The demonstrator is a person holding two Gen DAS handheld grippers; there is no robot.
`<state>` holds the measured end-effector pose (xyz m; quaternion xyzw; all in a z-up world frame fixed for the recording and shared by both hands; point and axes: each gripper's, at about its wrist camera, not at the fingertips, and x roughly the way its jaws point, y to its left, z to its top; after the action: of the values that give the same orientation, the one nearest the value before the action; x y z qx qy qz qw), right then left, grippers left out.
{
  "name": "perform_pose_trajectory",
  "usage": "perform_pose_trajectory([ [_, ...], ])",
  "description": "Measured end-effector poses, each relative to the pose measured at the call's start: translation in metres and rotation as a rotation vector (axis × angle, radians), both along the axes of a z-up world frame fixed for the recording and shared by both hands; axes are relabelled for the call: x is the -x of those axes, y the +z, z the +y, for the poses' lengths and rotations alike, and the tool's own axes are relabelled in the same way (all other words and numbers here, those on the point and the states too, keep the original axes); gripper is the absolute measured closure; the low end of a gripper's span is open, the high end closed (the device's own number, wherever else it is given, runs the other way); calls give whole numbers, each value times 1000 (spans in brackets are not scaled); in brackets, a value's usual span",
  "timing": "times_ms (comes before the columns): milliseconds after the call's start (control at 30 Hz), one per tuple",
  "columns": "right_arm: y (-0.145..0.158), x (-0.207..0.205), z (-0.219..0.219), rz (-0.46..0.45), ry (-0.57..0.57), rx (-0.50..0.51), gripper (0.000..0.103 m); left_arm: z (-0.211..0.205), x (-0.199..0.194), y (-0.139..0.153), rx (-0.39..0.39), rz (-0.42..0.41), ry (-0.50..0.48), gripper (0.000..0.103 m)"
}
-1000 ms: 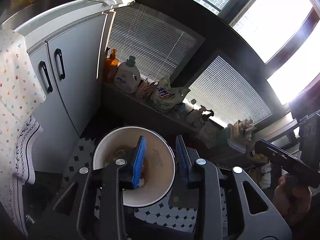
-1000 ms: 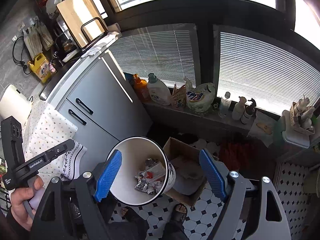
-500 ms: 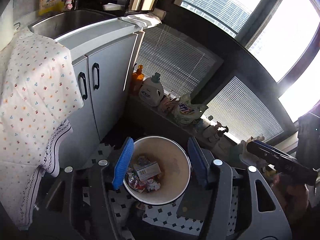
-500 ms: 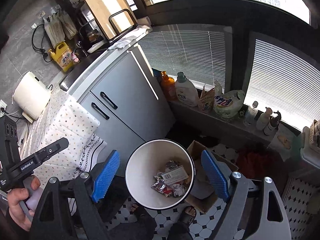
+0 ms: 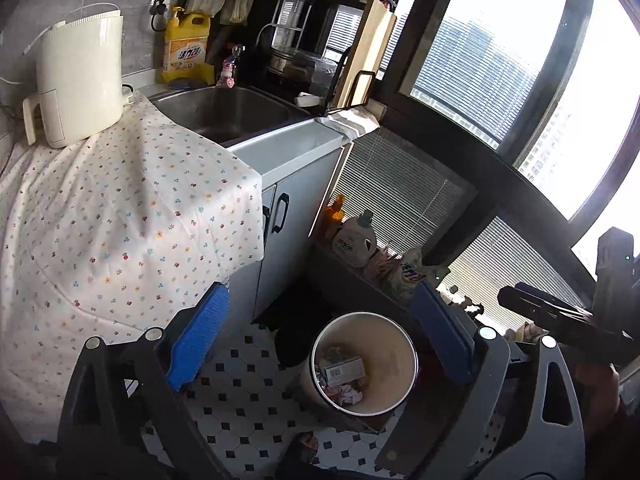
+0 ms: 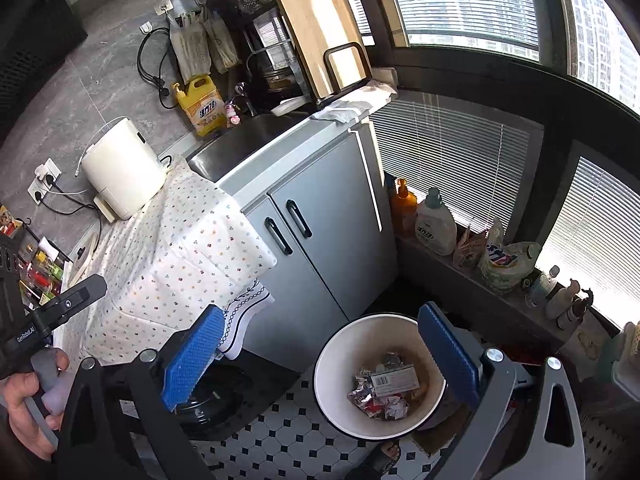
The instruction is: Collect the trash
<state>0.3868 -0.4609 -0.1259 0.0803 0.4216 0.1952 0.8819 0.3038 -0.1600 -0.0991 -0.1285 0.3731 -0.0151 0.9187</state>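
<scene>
A white round bin (image 5: pixel 394 364) stands on the tiled floor below both grippers. Crumpled foil, wrappers and a small barcoded box, the trash (image 5: pixel 340 376), lie in its bottom. My left gripper (image 5: pixel 320 340) hangs well above the bin, its jaws opening wide with nothing between the blue pads (image 5: pixel 198 340). The right wrist view shows the same bin (image 6: pixel 360 344) and trash (image 6: pixel 384 392). My right gripper (image 6: pixel 320 356) is also high above it, jaws opening and empty.
A counter under a floral cloth (image 5: pixel 120 220) carries a white kettle (image 5: pixel 76 80) next to a steel sink (image 5: pixel 232 112). Grey cabinet doors (image 6: pixel 320 240) stand left of the bin. Bottles (image 6: pixel 436 224) line the window ledge. A sandalled foot (image 6: pixel 386 454) is on the checkered floor.
Both grippers have risen and drawn back from the bin, which now looks smaller. The left jaws have opened from narrow to wide, the right slightly more. The countertop and sink have come into view.
</scene>
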Motion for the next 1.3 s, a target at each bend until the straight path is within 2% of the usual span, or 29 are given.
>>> perform_pose_trajectory([
  [67, 8, 6, 11, -2, -1, -7, 8, 14, 14, 9, -34, -15, 26, 9],
  [333, 44, 50, 52, -53, 31, -16, 8, 68, 80, 41, -35, -73, 110, 6],
  [633, 78, 106, 91, -114, 89, -26, 8, 109, 156, 65, -44, -118, 197, 6],
  [967, 119, 164, 100, -240, 119, -39, 8, 124, 222, 95, -86, -205, 229, 6],
  [1300, 130, 188, 112, -267, 145, -57, 8, 129, 264, 112, -122, -240, 273, 6],
])
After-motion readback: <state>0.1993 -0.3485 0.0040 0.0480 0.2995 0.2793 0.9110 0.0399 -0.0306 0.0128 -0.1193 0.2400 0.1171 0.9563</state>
